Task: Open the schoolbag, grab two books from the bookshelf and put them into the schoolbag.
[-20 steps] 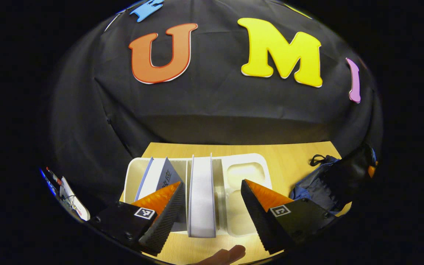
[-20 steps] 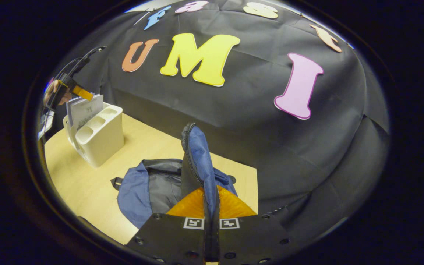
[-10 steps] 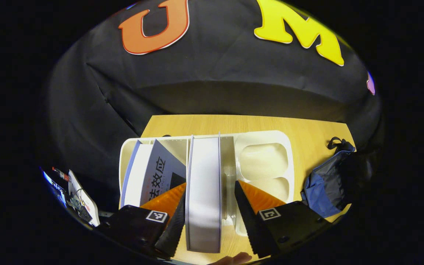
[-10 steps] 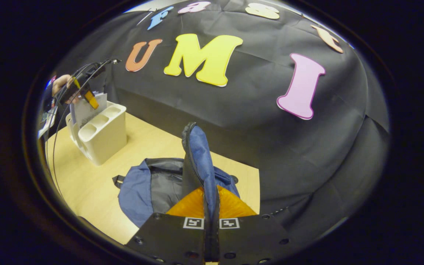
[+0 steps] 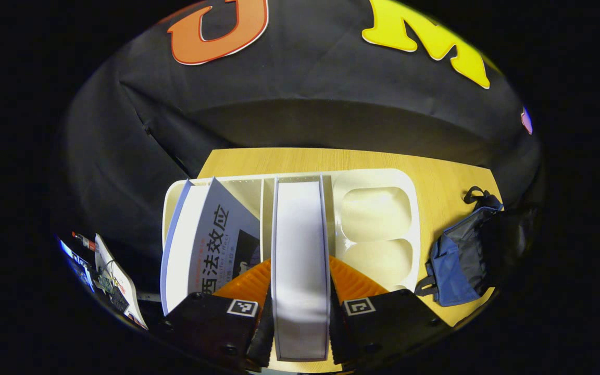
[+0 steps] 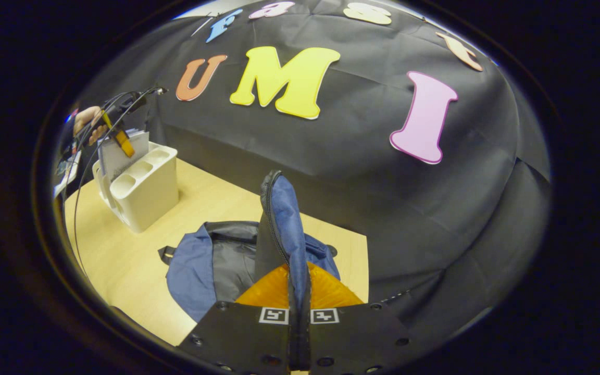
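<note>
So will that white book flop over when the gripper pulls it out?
Probably not. The white book looks thick, with straight edges, so it should stay stiff. The left gripper squeezes it near one end, so it may tilt a bit. It is likely fairly heavy for its size.

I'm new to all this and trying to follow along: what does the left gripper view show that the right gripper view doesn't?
Left gripper view: the left gripper closed on the white book, and a second book leaning beside it.

Right gripper view: the right gripper pinching the schoolbag's flap upright, so the bag is open.

Both: the bookshelf, schoolbag and wooden table.
</note>
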